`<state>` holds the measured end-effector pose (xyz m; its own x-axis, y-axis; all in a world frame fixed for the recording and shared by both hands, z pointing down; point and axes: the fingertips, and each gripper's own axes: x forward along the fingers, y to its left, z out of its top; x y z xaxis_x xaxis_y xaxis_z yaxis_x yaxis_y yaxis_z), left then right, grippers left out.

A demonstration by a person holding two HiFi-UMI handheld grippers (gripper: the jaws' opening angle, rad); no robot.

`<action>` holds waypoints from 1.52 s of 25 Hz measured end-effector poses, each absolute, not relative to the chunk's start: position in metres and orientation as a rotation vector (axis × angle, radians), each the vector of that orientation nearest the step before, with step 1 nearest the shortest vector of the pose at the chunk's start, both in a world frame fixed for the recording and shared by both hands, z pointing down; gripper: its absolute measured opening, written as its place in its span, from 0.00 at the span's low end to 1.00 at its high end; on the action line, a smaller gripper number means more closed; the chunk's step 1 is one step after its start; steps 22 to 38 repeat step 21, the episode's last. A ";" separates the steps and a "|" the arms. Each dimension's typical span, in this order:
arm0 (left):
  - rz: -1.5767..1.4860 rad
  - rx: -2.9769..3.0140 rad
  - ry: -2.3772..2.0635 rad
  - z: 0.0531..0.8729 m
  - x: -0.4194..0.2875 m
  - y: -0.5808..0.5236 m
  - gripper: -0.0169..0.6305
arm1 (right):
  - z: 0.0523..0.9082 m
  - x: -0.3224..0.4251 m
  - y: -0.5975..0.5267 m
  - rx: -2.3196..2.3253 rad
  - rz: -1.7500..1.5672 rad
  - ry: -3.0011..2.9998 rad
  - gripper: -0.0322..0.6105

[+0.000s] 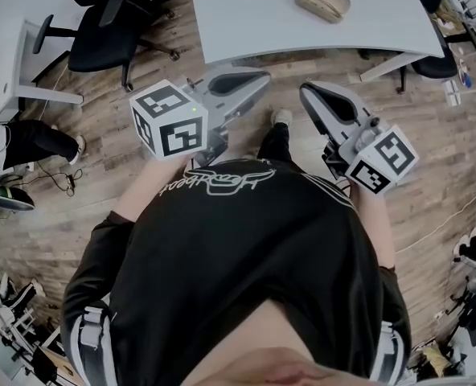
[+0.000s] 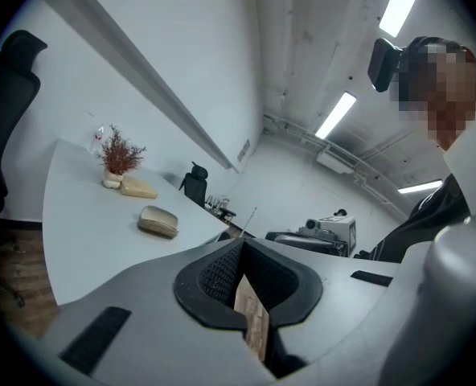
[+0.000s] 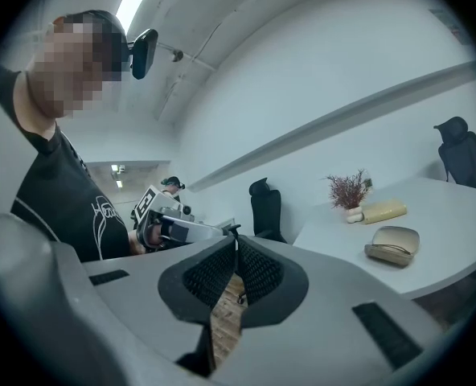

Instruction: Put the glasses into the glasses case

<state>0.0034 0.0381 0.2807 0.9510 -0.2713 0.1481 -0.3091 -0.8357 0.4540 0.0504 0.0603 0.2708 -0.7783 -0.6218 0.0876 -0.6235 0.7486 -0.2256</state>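
A white table (image 1: 246,22) carries a beige glasses case (image 1: 322,0). The left gripper (image 1: 262,77) and right gripper (image 1: 309,92) hang well apart from it, near the person's chest. Each has its jaws pressed together on nothing.

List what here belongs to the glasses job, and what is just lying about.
Job: case on the table; left tongs and right tongs, both shut, empty. No glasses in view.
Lying about: plant, yellow block, chair.

Left gripper (image 2: 242,249), jaws together; glasses case (image 2: 157,221) on white table (image 2: 85,240)
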 end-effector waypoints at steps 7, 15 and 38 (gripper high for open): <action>0.125 2.595 -0.404 0.289 0.004 0.051 0.04 | 0.278 0.052 0.076 1.076 0.392 -2.911 0.07; 0.137 2.590 -0.408 0.292 0.003 0.057 0.04 | 0.278 0.055 0.080 1.097 0.389 -2.916 0.07; 0.137 2.583 -0.417 0.290 0.002 0.056 0.04 | 0.276 0.055 0.080 1.102 0.389 -2.916 0.07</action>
